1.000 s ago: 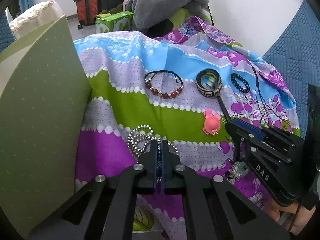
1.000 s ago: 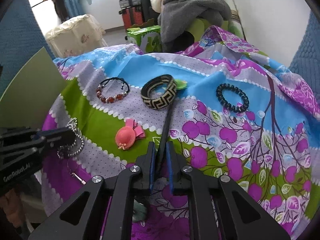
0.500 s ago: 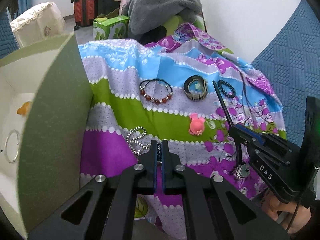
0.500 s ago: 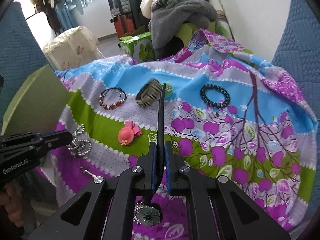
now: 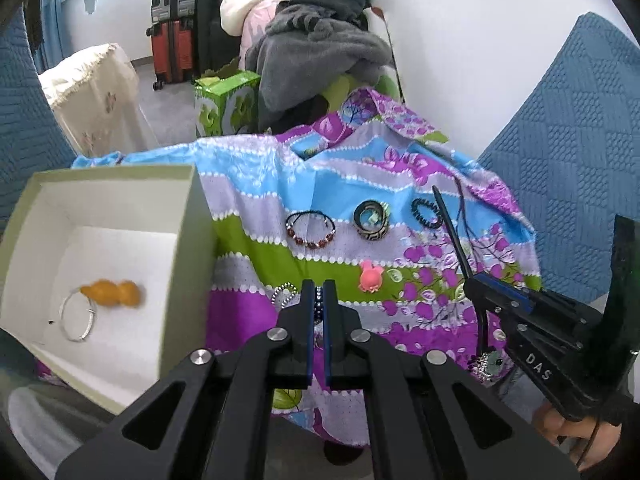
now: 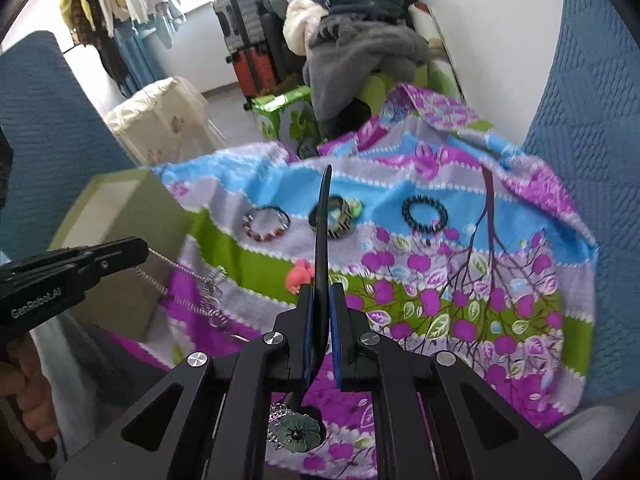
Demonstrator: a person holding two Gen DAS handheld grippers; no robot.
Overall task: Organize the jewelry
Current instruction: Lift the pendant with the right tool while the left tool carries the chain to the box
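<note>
1. Left wrist view: the left gripper (image 5: pixel 318 300) is clenched on a silver bead chain (image 6: pixel 208 292), which trails down to the patterned cloth (image 5: pixel 256 208) beside the green box (image 5: pixel 188 240).
2. The right gripper (image 6: pixel 322 320) pinches a black hair stick (image 6: pixel 322 220) with a flower pendant (image 6: pixel 298 428) hanging below.
3. Judged step: carrying both pieces to the box, which holds a silver bangle (image 5: pixel 78 316) and an orange charm (image 5: pixel 110 292).
4. Next move calls for lifting the chain over the box's near wall.
5. A red bead bracelet (image 5: pixel 310 230), patterned bangle (image 5: pixel 372 220), black hair tie (image 5: pixel 426 214) and pink clip (image 5: pixel 370 278) lie well apart on the cloth.
</note>
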